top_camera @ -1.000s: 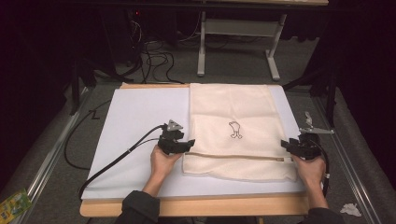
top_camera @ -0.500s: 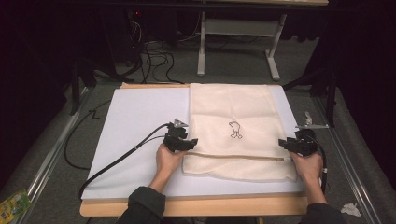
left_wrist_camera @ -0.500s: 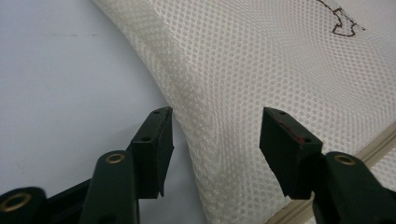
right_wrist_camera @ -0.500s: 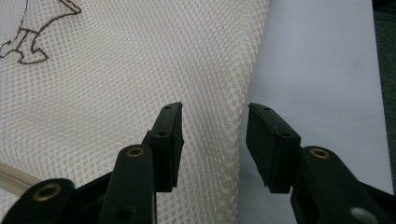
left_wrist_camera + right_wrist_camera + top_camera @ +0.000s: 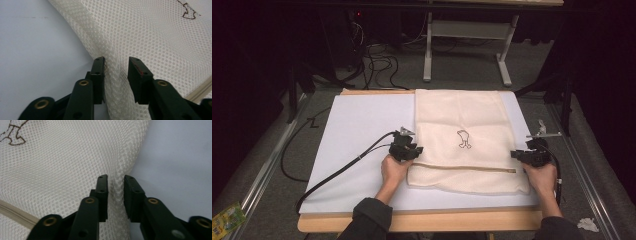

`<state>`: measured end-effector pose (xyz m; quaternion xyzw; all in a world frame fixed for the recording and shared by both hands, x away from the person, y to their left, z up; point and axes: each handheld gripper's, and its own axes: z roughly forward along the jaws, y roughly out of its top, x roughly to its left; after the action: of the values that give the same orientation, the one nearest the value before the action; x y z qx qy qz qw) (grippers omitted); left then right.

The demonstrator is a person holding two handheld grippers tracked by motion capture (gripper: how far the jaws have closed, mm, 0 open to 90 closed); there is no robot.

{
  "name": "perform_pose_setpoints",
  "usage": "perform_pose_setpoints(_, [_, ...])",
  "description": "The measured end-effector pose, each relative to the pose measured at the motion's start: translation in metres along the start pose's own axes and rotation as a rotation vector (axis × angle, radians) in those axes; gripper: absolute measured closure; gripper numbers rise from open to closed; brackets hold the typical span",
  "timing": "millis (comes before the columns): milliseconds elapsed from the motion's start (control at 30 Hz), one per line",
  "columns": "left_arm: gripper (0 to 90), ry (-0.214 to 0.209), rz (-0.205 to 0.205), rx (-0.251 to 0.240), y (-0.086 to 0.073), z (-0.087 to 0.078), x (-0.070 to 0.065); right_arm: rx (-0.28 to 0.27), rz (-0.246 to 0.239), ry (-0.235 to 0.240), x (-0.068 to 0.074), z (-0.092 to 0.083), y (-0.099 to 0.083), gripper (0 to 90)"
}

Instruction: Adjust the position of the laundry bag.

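Currently the mesh laundry bag [image 5: 467, 140] lies flat on the white mat [image 5: 357, 135], zipper near the person. L gripper [image 5: 116, 62] and R gripper [image 5: 115, 180] have just been closing, each pinching a side-edge fold. Confirm both layers caught, then lift evenly, keeping tension equal.

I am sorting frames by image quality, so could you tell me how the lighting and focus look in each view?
High view: the white mat and cream mesh bag are lit, the surroundings nearly black, detail soft. Left gripper view: the mesh weave is crisp mid-frame, while the left gripper blurs toward the bottom. Right gripper view: even light, no glare, with the right gripper casting a faint shadow on the pinched fold.
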<state>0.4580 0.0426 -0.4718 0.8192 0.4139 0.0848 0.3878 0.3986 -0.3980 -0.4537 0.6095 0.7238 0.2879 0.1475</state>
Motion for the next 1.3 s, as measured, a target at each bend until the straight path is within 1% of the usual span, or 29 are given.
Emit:
perform_pose_setpoints(33, [75.1, 0.0, 0.0, 0.0, 0.0, 0.0, 0.0, 0.0, 0.0, 0.0, 0.0, 0.0, 0.0, 81.7])
perform_pose_setpoints(67, [75.1, -0.003, -0.002, 0.002, 0.0, 0.0, 0.0, 0.002, -0.002, 0.007, -0.001, 0.0, 0.0, 83.9])
perform_pose_setpoints(100, [80.9, -0.004, 0.002, 0.008, 0.002, 0.0, -0.001, 0.003, -0.016, 0.014, -0.001, 0.0, 0.0, 86.2])
perform_pose_setpoints(167, [82.5, -0.003, 0.007, 0.01, 0.003, 0.0, -0.001, 0.0, -0.019, 0.016, -0.001, 0.0, 0.0, 86.8])
perform_pose_setpoints(233, [84.8, -0.005, 0.01, 0.002, 0.004, -0.001, -0.001, -0.007, -0.021, 0.023, -0.002, 0.0, -0.001, 87.4])
perform_pose_setpoints(267, [84.8, -0.008, 0.006, -0.001, 0.004, -0.002, -0.001, -0.013, -0.016, 0.03, -0.002, -0.001, -0.001, 87.5])
perform_pose_setpoints(333, [85.3, -0.007, 0.013, -0.007, 0.005, -0.005, -0.002, -0.026, -0.013, 0.035, -0.003, -0.003, -0.002, 87.7])
perform_pose_setpoints(400, [85.4, -0.009, 0.023, -0.018, 0.006, -0.008, -0.002, -0.038, -0.019, 0.038, -0.002, -0.006, -0.002, 87.9])
perform_pose_setpoints(433, [85.5, -0.013, 0.026, -0.032, 0.008, -0.012, -0.001, -0.044, -0.025, 0.038, -0.001, -0.007, -0.002, 87.9])
perform_pose_setpoints(600, [85.5, -0.01, 0.041, -0.049, 0.011, -0.022, 0.001, -0.051, -0.03, 0.051, 0.002, -0.007, -0.001, 88.1])
perform_pose_setpoints(700, [85.5, -0.01, 0.038, -0.053, 0.011, -0.025, 0.003, -0.056, -0.031, 0.061, 0.003, -0.008, -0.001, 88.1])
perform_pose_setpoints(767, [85.5, -0.009, 0.032, -0.06, 0.011, -0.029, 0.007, -0.06, -0.035, 0.073, 0.005, -0.007, 0.0, 88.1])
perform_pose_setpoints(933, [85.6, -0.003, 0.038, -0.068, 0.013, -0.034, 0.01, -0.063, -0.037, 0.087, 0.009, -0.006, 0.001, 88.1])
perform_pose_setpoints(1033, [85.5, -0.002, 0.035, -0.071, 0.012, -0.036, 0.011, -0.067, -0.04, 0.094, 0.01, -0.006, 0.001, 88.2])
perform_pose_setpoints(1233, [85.5, 0.004, 0.02, -0.075, 0.007, -0.041, 0.019, -0.07, -0.049, 0.106, 0.016, -0.004, 0.003, 88.1])
perform_pose_setpoints(1300, [85.4, 0.017, 0.021, -0.084, 0.006, -0.046, 0.022, -0.081, -0.053, 0.114, 0.021, -0.002, 0.005, 88.1])
